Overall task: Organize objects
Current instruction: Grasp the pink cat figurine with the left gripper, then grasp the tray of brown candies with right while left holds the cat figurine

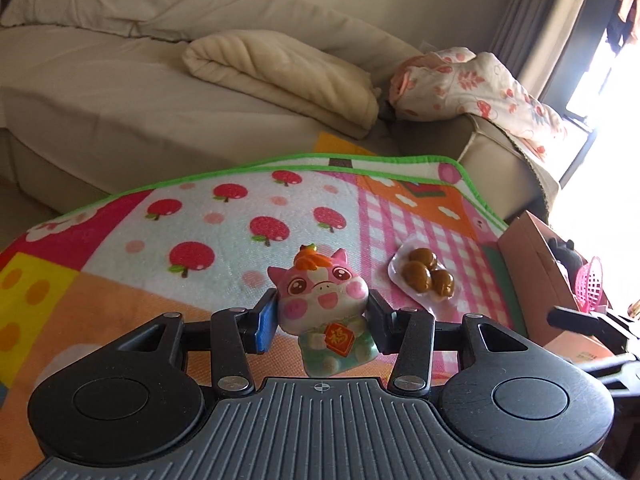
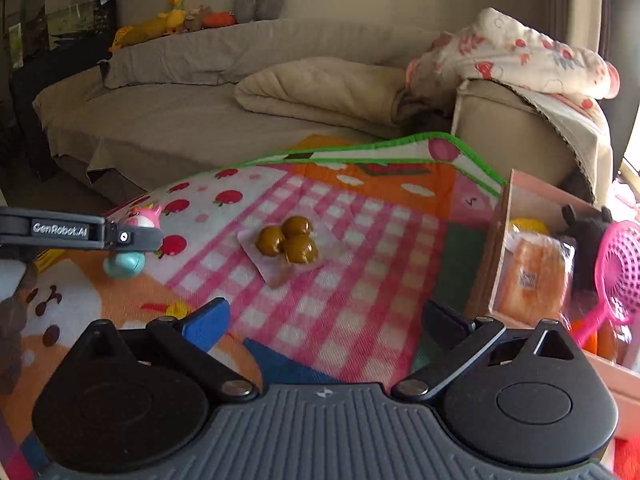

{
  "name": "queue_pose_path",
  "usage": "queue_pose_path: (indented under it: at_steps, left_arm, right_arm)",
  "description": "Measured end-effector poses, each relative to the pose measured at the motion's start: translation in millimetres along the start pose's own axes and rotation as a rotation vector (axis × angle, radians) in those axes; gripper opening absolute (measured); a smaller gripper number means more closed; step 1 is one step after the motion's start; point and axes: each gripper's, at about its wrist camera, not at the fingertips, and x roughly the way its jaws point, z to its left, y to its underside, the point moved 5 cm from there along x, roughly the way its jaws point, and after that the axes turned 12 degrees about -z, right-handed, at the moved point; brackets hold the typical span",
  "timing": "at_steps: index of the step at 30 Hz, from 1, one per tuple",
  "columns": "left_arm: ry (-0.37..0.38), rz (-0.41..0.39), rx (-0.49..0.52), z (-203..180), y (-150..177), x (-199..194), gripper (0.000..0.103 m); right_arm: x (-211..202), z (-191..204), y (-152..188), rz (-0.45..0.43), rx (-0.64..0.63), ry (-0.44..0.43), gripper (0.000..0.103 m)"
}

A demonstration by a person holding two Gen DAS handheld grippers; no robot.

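Observation:
My left gripper (image 1: 322,320) is shut on a pink pig figurine (image 1: 324,300) with a green body, held just above the colourful play mat (image 1: 192,216). The right wrist view shows that gripper (image 2: 136,236) at the left with the figurine (image 2: 128,240) in it. A clear packet of three brown balls (image 1: 426,276) lies on the pink checked patch, right of the figurine; it also shows in the right wrist view (image 2: 290,242). My right gripper (image 2: 326,320) is open and empty, low over the mat, short of the packet.
A pink cardboard box (image 2: 502,240) at the mat's right edge holds an orange packet (image 2: 534,276), a black toy and a pink plastic net (image 2: 618,268). A beige sofa (image 1: 120,92) with a folded blanket (image 1: 288,76) stands behind the mat.

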Motion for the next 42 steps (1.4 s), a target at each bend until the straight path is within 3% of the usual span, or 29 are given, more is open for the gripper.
queue_pose_path:
  at_steps: [7,10,12,16,20,23,25,27,31,33,36,42]
  left_arm:
    - [0.044,-0.007,-0.013,3,5,-9,0.051]
    - [0.044,0.004,-0.021,6,8,-9,0.051]
    - [0.045,0.007,-0.029,8,9,-9,0.051]
    - [0.044,-0.004,-0.039,11,8,-11,0.051]
    - [0.054,-0.009,-0.059,12,8,-9,0.051]
    - [0.062,-0.005,-0.064,10,9,-6,0.051]
    - [0.064,-0.003,-0.064,8,9,-5,0.051]
    - [0.067,-0.002,-0.064,6,9,-6,0.051]
    - [0.054,0.0,-0.062,7,10,-9,0.051]
    - [0.045,-0.001,-0.068,9,10,-10,0.051]
    - [0.037,-0.005,-0.071,10,10,-13,0.051]
    - [0.031,-0.002,-0.06,6,12,-21,0.051]
  right_arm:
    - [72,15,-28,0.045,0.046,-0.019,0.068]
    - [90,22,-29,0.073,-0.002,-0.008,0.052]
    - [95,27,-26,0.095,-0.053,-0.034,0.051]
    - [76,29,-14,0.086,-0.209,-0.06,0.051]
    - [55,17,0,0.056,-0.352,0.057,0.051]
    - [48,2,-3,0.087,-0.207,0.044,0.06]
    - [49,-8,-7,0.104,-0.026,0.015,0.082]
    - [54,-12,-9,0.11,0.104,0.001,0.093]
    - [83,-8,-10,0.14,0.242,-0.008,0.094]
    - [92,-1,-12,0.124,0.206,0.014,0.094]
    - [98,19,-11,0.106,0.043,0.022,0.082]
    - [56,32,-5,0.104,-0.019,-0.044,0.076]
